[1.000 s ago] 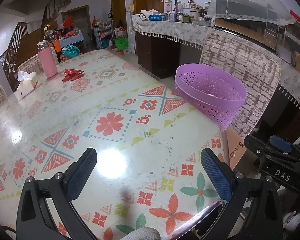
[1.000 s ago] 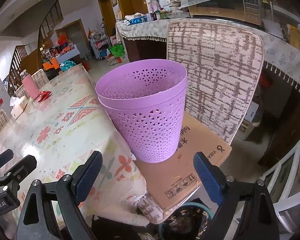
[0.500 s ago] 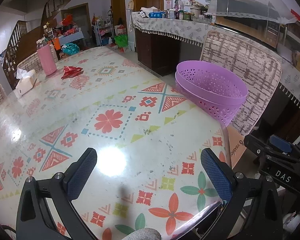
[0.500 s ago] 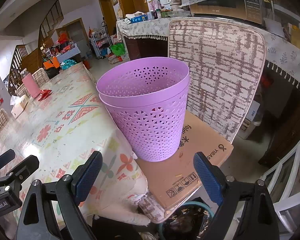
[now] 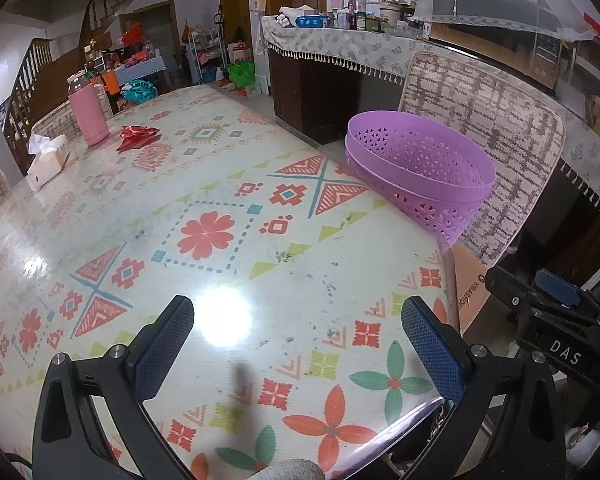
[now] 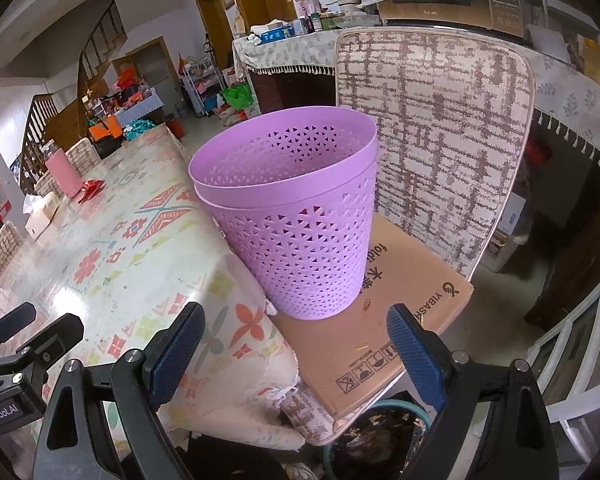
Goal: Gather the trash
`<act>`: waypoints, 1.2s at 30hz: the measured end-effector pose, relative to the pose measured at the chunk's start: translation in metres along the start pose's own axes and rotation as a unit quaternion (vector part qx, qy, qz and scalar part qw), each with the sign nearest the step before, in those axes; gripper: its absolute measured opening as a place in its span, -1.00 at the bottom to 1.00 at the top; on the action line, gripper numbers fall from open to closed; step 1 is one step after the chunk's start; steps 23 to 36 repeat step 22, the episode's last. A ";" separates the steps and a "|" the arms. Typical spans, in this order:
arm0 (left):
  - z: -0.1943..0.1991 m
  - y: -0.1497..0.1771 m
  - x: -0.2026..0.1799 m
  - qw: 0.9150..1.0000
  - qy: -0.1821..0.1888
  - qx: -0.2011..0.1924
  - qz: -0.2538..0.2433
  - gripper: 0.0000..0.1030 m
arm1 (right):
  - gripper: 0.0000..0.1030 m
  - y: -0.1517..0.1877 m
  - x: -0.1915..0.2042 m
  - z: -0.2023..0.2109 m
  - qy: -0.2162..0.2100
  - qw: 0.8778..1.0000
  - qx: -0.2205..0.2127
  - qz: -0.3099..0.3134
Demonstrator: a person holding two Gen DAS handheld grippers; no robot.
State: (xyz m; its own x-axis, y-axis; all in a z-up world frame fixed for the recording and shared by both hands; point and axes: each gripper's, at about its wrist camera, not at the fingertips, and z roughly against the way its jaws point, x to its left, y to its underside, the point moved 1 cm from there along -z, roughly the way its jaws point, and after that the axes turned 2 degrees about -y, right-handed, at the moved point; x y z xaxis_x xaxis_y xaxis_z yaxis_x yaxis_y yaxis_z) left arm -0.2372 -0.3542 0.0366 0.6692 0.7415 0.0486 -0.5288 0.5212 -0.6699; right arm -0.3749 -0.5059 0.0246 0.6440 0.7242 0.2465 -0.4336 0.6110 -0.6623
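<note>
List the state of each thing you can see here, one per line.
Left claw: open, holding nothing.
Right claw: open, holding nothing.
Purple basket: upright on the cardboard, nothing visible inside.
Red wrapper: crumpled, lying on the table.
Pink bottle: upright.
Tissue box: open, a tissue sticking out.
Cardboard: flat on the chair seat.

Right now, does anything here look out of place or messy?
Yes. A crumpled red wrapper lies loose on the table beside the pink bottle. The purple basket stands on flattened cardboard on a chair seat, not the floor, with small crumbs scattered on the cardboard.
</note>
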 end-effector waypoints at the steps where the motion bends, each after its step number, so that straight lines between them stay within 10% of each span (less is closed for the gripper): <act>1: -0.001 0.000 -0.002 1.000 0.000 0.002 -0.001 1.00 | 0.84 0.000 -0.002 -0.001 0.000 1.000 0.000 -0.002; 36: -0.009 -0.011 0.010 0.998 -0.004 0.021 0.063 1.00 | 0.85 -0.039 -0.014 -0.010 -0.032 0.999 -0.024 -0.002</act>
